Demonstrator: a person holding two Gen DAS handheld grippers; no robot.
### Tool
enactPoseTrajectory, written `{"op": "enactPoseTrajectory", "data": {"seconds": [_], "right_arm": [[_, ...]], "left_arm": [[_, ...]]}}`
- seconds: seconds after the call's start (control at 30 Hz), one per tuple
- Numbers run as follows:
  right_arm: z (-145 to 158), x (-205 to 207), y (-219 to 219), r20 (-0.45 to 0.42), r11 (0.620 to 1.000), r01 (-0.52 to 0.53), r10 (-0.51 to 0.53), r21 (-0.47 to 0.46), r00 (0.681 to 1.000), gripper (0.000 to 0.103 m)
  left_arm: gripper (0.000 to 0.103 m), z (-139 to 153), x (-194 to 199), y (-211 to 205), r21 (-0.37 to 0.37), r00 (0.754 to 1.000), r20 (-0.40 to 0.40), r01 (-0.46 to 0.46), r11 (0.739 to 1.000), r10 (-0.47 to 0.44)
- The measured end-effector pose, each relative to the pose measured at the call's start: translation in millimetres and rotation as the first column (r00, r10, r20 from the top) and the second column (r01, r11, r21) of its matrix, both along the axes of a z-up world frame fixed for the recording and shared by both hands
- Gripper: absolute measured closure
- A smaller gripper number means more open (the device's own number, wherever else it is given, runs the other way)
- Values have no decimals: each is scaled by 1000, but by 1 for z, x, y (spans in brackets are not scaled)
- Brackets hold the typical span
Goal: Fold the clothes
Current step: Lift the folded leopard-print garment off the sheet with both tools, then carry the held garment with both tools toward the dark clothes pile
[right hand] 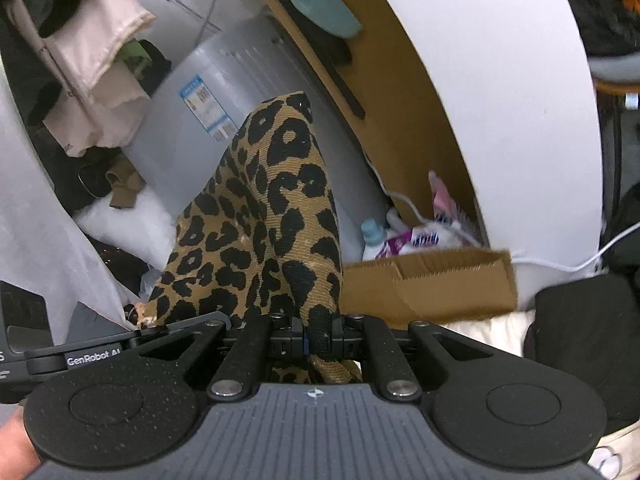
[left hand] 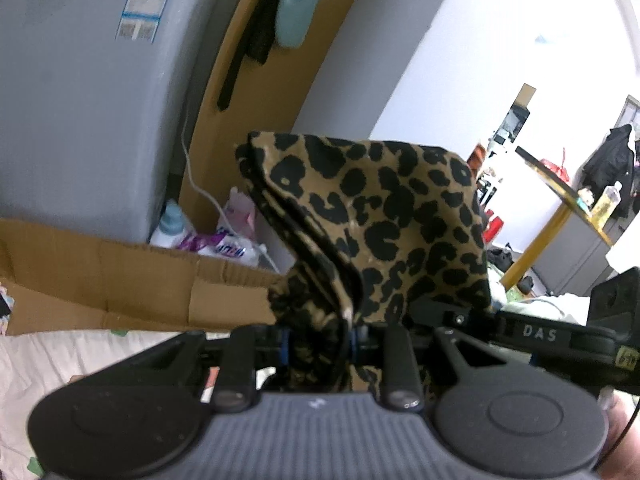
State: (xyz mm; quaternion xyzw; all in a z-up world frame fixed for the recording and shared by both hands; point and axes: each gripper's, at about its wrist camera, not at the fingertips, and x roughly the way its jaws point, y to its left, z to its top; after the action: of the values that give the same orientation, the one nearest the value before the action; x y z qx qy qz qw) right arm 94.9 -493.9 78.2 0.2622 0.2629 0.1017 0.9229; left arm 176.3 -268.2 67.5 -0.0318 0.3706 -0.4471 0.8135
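A leopard-print garment (left hand: pixel 380 224) of tan cloth with black spots is held up in the air by both grippers. In the left wrist view my left gripper (left hand: pixel 320 340) is shut on a thick bunch of its folded layers, which stand up and hide what lies behind. My right gripper (left hand: pixel 452 312) shows beside it at the right, black, with its tip at the same cloth. In the right wrist view my right gripper (right hand: pixel 320 340) is shut on a narrow dark edge of the garment (right hand: pixel 268 216), which rises in a tall fold. The left gripper's black body (right hand: pixel 72 354) shows at the lower left.
A grey appliance (left hand: pixel 88 112) with a label stands behind an open cardboard box (left hand: pixel 132 284). Detergent bottles and packets (right hand: pixel 404 236) lie by a white cable. Clothes hang at upper left (right hand: pixel 92 60). Pale bedding (left hand: pixel 48 372) lies below. A gold-legged table (left hand: pixel 560 204) stands far right.
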Motion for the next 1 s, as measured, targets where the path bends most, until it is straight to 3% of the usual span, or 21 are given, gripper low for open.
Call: {"op": "enactPoseTrajectory", "data": {"seconds": [0.63,1.0], "right_arm": [[90,-46,-18,57,981,-63,74,-181,996,97],[83,-61,-60,97,979,-32,53,-203,994,97]], "left_arm": [[76,52,-55,-8,-54,992,-6,-125,991,124],[76,45,-77,-46,-60,996,22,-91,994,92]]}}
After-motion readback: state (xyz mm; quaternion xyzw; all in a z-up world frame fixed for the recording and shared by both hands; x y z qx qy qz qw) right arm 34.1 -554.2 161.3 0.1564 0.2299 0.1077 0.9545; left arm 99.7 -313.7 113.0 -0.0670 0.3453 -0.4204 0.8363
